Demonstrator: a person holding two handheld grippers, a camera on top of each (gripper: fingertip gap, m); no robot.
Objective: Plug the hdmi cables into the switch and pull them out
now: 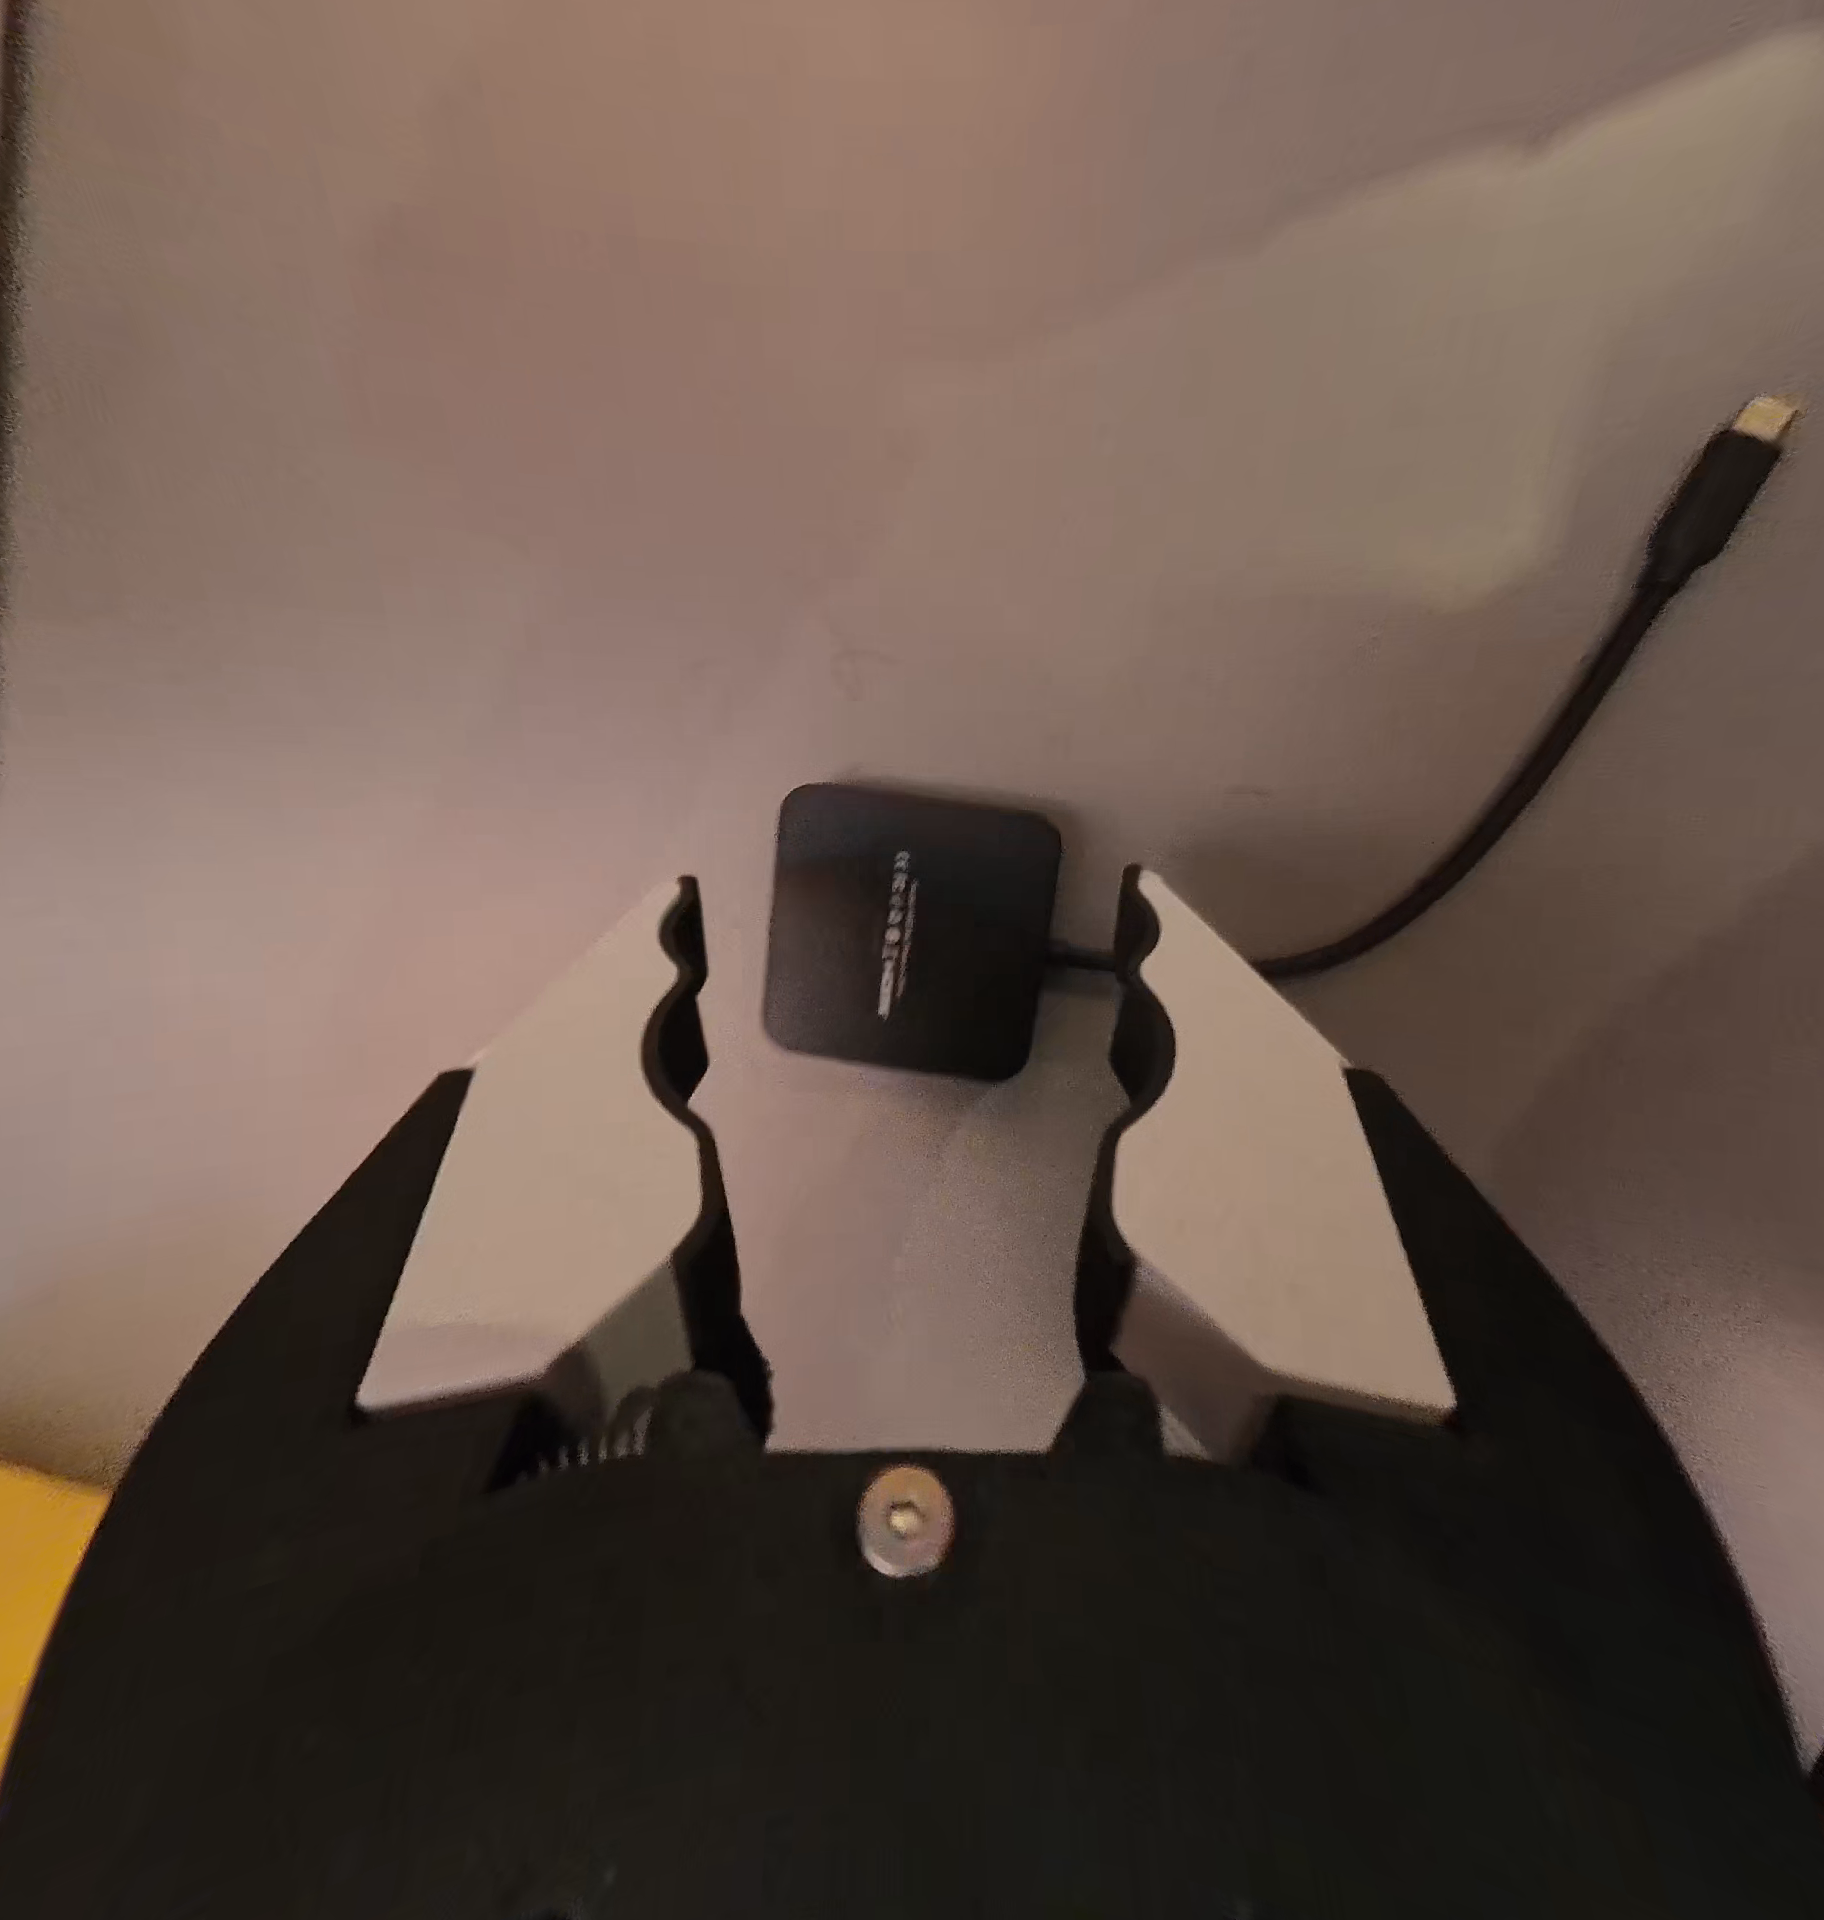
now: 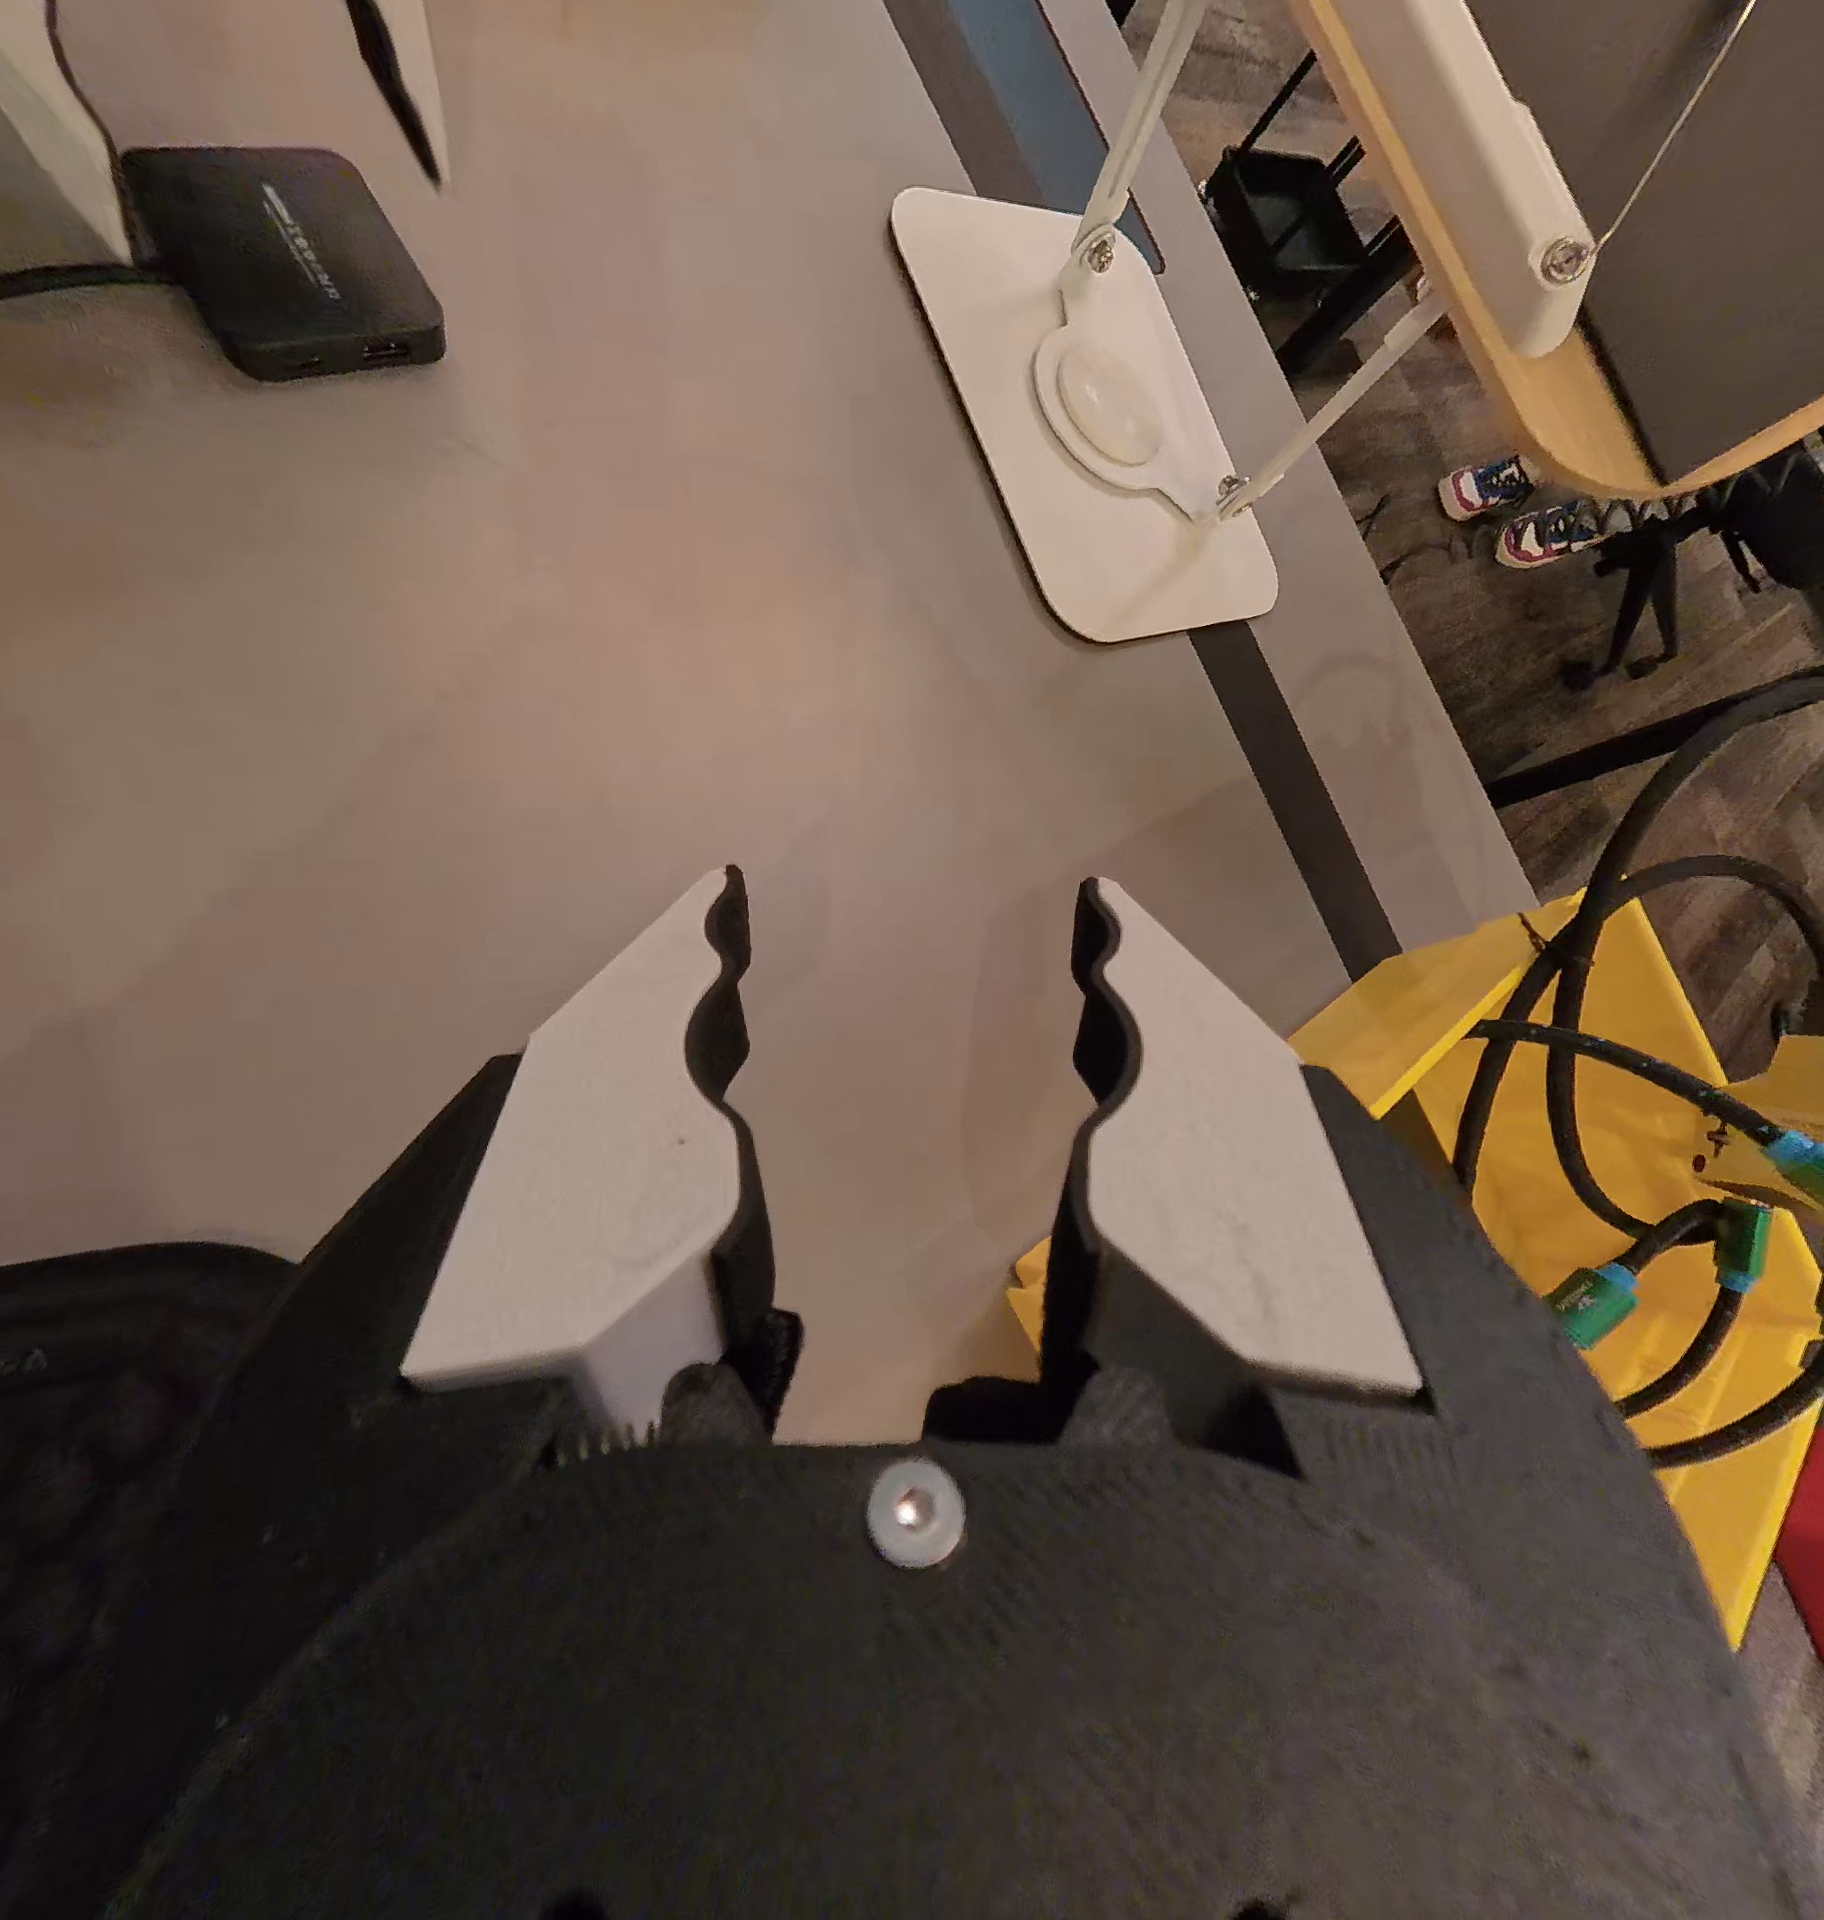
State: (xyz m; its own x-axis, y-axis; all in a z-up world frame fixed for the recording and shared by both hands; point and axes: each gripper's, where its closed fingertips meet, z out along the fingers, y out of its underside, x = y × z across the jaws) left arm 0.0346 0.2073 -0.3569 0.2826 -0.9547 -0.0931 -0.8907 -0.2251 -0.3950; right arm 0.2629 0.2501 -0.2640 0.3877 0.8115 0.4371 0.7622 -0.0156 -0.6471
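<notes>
Grey and matte, the table (image 2: pixel 472 675) fills most of both views; we see its dark edge run diagonally in the right wrist view, with wood-pattern floor (image 2: pixel 1656 790) beyond it. Off the table's edge sits a yellow bin (image 2: pixel 1407 1101) holding coiled black hdmi cables (image 2: pixel 1573 1174) with green and blue plug ends, none of them on the table. A white lamp base (image 2: pixel 1147 540) rests flat near the table edge, its thin struts rising up and right.

We find the left gripper (image 1: pixel 903 883) over the table with its fingers (image 1: pixel 575 1091) apart; the black square switch (image 1: pixel 908 935) lies flat on the table between and just beyond the fingertips, not clamped. A black lead (image 1: pixel 1573 748) leaves the switch on the right side, passes behind the right fingertip and curves away to a loose metal-tipped plug (image 1: pixel 1765 421) lying on the table.

The right gripper (image 2: pixel 908 883) hovers over bare table, fingers apart and holding nothing. In its view the switch (image 2: pixel 284 260) sits well apart at upper left, two ports showing on its near edge, both unoccupied, with the left gripper's white fingers around it.
</notes>
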